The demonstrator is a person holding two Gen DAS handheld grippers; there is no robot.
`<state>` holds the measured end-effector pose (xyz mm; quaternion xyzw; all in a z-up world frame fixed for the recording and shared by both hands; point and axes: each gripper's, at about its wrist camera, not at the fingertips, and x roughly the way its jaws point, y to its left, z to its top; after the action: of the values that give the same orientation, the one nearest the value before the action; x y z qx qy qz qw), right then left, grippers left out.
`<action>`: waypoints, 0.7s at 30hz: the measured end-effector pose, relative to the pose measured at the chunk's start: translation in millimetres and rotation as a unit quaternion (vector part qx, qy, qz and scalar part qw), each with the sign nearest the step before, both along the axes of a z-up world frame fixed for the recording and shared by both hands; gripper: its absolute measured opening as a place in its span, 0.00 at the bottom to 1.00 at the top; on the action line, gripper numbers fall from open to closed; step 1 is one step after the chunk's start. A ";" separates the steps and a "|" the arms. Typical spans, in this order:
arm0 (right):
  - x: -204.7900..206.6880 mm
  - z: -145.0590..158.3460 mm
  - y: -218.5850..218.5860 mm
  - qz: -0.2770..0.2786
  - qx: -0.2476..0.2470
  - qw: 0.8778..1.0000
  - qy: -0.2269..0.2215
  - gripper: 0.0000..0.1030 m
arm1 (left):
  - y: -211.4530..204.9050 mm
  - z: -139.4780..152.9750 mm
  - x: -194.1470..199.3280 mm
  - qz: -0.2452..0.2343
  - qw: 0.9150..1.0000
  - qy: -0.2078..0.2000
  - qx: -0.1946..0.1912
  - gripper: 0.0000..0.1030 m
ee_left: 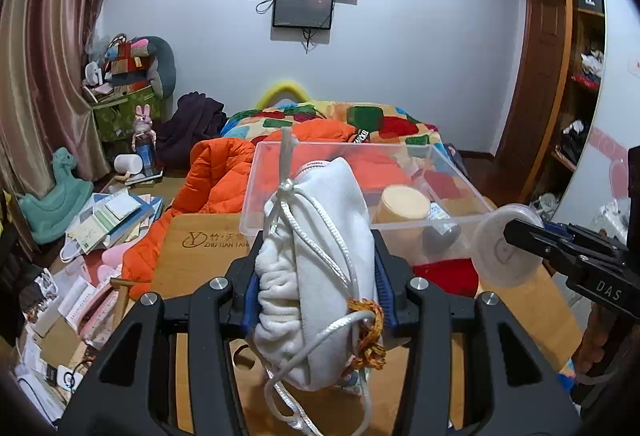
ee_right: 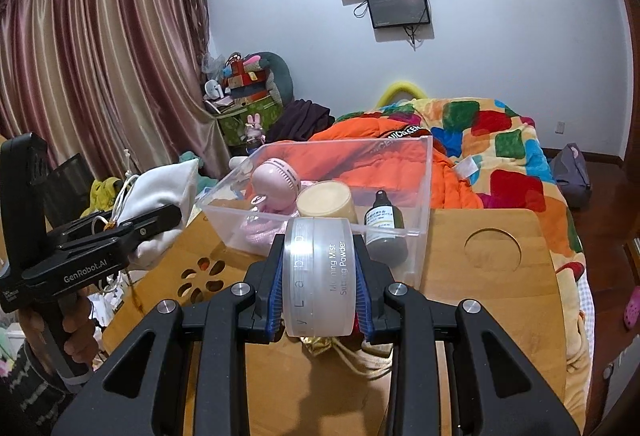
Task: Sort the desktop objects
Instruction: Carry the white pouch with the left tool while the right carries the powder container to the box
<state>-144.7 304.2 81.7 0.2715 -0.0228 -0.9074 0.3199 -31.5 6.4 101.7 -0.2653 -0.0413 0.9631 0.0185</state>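
Note:
My left gripper (ee_left: 316,300) is shut on a white drawstring pouch (ee_left: 316,276) with a white cord and an orange tassel, held above the wooden table, just in front of the clear plastic box (ee_left: 360,226). My right gripper (ee_right: 320,296) is shut on a round translucent setting powder jar (ee_right: 320,276), held on edge in front of the box (ee_right: 424,203). The box holds a pink round fan (ee_right: 276,181), a beige-lidded jar (ee_right: 326,199) and a small dark dropper bottle (ee_right: 384,232). The left gripper with the pouch (ee_right: 160,191) shows at the left of the right wrist view.
The bamboo table (ee_right: 496,248) has a round hole at right and flower cut-outs at left. A gold-trimmed pouch with cords (ee_right: 340,352) lies under the right gripper. A bed with an orange jacket (ee_left: 216,175) and colourful blanket stands behind. Books and papers (ee_left: 108,220) litter the floor at left.

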 end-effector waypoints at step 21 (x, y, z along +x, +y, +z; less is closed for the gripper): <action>-59.3 9.3 1.8 -0.022 -0.024 0.999 -0.001 0.26 | -1.5 13.7 -47.8 -0.006 1.000 0.015 0.027 0.45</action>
<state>-204.0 306.0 91.0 0.2644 -0.0506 -0.9132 0.3058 -79.3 4.9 115.5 -0.2509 -0.0655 0.9653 0.0317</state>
